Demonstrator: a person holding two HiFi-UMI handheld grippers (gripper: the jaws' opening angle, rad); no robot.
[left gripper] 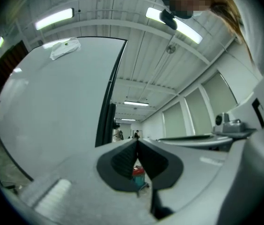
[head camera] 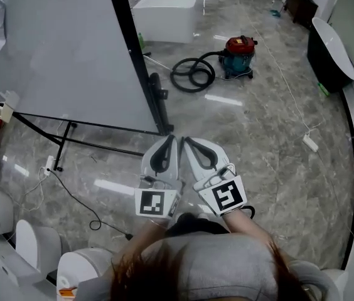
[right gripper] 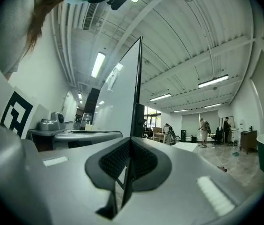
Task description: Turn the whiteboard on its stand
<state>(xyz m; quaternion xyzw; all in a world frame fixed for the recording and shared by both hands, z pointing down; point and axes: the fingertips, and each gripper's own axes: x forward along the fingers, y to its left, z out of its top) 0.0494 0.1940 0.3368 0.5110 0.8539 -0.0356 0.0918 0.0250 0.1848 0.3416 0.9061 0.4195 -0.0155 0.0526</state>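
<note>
Beside whiteboard (head camera: 58, 49): left gripper (head camera: 172, 138), right gripper (head camera: 187, 140) (closed)

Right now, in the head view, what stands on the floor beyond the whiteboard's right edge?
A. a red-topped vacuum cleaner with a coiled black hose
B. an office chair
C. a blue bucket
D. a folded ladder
A: the vacuum cleaner stands on the floor, its black hose coiled near the dark frame of the whiteboard.
</note>
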